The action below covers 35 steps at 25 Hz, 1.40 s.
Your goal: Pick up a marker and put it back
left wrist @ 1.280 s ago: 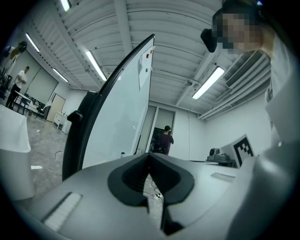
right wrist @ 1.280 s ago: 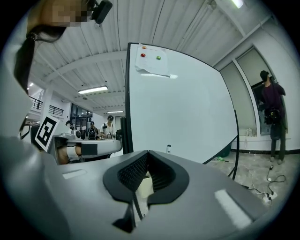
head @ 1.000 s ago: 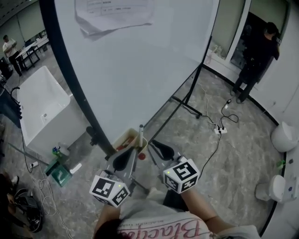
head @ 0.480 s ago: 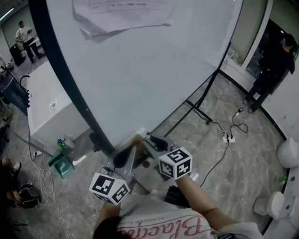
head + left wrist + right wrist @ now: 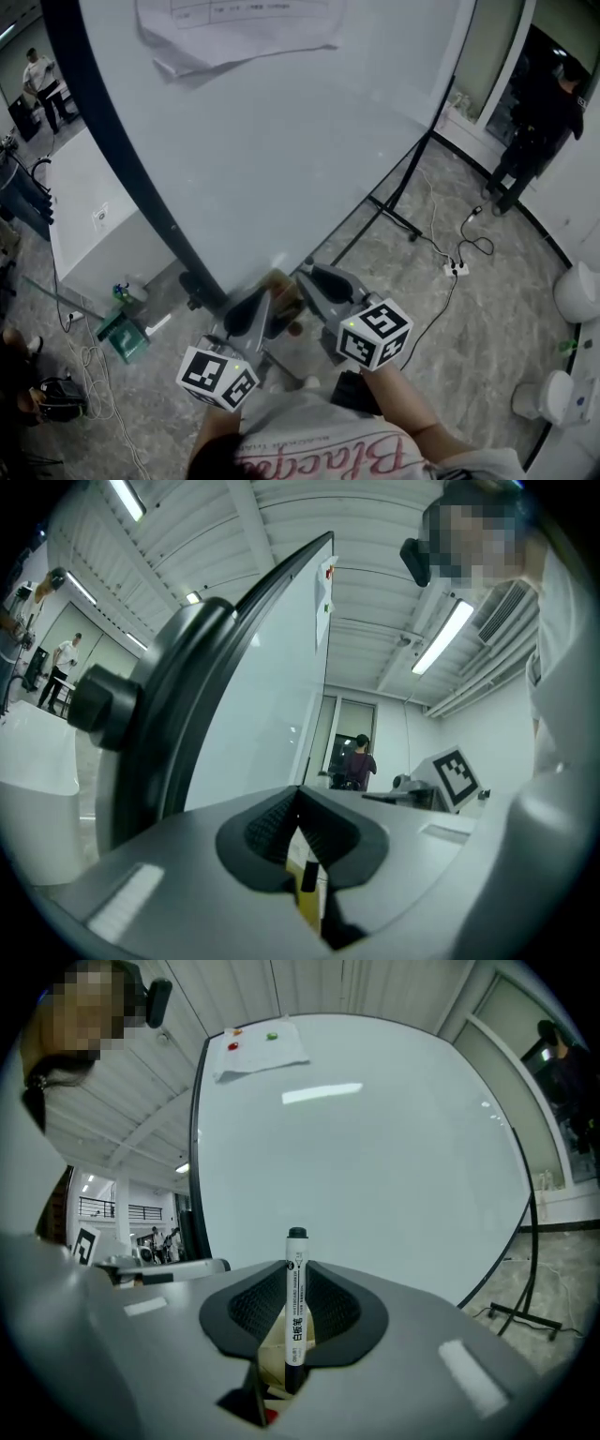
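Right gripper (image 5: 296, 1269) has edged forward since a second ago, jaws closing on the upright white, black-capped marker (image 5: 295, 1312), whose foot they hide. Left gripper (image 5: 300, 808) clenched. Brown holder (image 5: 280, 285) blurred from overhead.

Whiteboard (image 5: 281, 141) walls off front; its dark frame (image 5: 136, 187) and white cabinet (image 5: 94, 234) crowd left; right floor (image 5: 497, 366) open save stand leg (image 5: 394, 217), cable (image 5: 466, 246)

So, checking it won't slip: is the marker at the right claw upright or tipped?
Upright. In the right gripper view the marker stands vertical, cap up, between the closing jaws of the right claw.
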Tool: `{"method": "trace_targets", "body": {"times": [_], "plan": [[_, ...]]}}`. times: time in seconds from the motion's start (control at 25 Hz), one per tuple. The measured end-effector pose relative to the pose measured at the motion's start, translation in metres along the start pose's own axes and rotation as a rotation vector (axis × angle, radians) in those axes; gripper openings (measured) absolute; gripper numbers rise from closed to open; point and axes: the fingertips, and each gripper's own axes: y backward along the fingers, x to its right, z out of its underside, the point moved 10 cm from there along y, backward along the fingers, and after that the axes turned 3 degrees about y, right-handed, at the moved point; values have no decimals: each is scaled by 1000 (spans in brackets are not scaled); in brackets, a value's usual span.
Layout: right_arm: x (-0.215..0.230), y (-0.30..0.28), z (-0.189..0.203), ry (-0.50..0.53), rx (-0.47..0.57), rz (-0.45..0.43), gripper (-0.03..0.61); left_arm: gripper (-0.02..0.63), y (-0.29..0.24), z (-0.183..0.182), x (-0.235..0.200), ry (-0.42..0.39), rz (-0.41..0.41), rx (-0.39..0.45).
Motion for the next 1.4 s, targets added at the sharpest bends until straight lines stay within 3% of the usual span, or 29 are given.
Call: {"method": "trace_targets", "body": {"times": [0.36,0.48,0.8,0.96,1.4], "plan": [[-31,53,-37,73,267,26,63,0,4,-12,11,-8,60,34],[-33,56,-36,76,277,25,63,-2,5,-14,15,-70,58,22],[-33,50,-35,95,259,21,63,0,6,-14,9,-24,40,65],[-27,34,-28,96,207,17,63,0,7,-13,5,-21,29,66],[-8,-19,33,-24,-119,-16,63,0,13,-12,-1,-15,8,60]]}}
